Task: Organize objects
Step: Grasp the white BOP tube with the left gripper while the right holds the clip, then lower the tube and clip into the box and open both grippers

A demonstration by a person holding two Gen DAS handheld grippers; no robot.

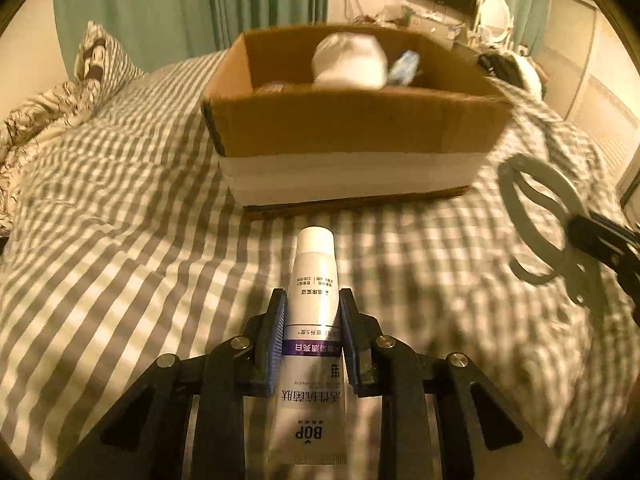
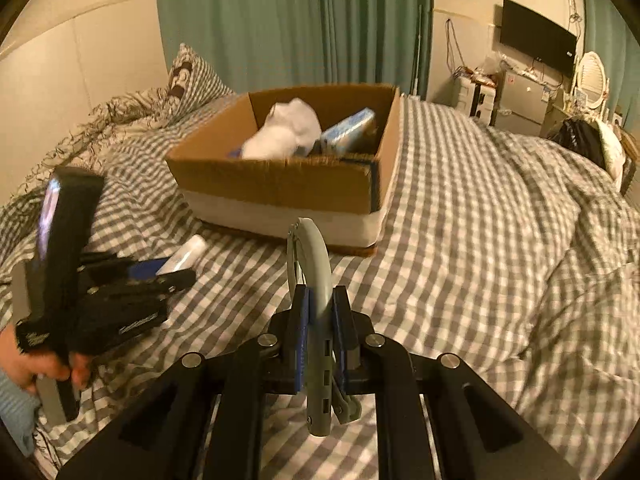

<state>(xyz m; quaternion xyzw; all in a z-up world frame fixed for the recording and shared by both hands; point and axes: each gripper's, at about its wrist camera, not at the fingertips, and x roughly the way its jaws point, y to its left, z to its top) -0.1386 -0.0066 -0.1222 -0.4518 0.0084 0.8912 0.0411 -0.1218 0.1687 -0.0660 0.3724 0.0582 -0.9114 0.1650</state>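
My left gripper (image 1: 312,300) is shut on a white BOP toothpaste tube (image 1: 314,280), cap pointing at the cardboard box (image 1: 352,128) ahead on the bed. My right gripper (image 2: 320,296) is shut on a grey carabiner-like clip (image 2: 314,260); this clip also shows at the right of the left wrist view (image 1: 536,216). The box (image 2: 280,184) holds a white cloth (image 2: 288,128) and a blue-white packet (image 2: 348,128). The left gripper with the tube shows at the left of the right wrist view (image 2: 176,268).
A grey-and-white checked duvet (image 2: 460,240) covers the bed. A pillow (image 2: 192,76) and a fringed blanket (image 1: 44,108) lie at the head. Green curtains (image 2: 280,20), a wall TV (image 2: 536,44) and a cluttered desk (image 2: 520,92) stand beyond.
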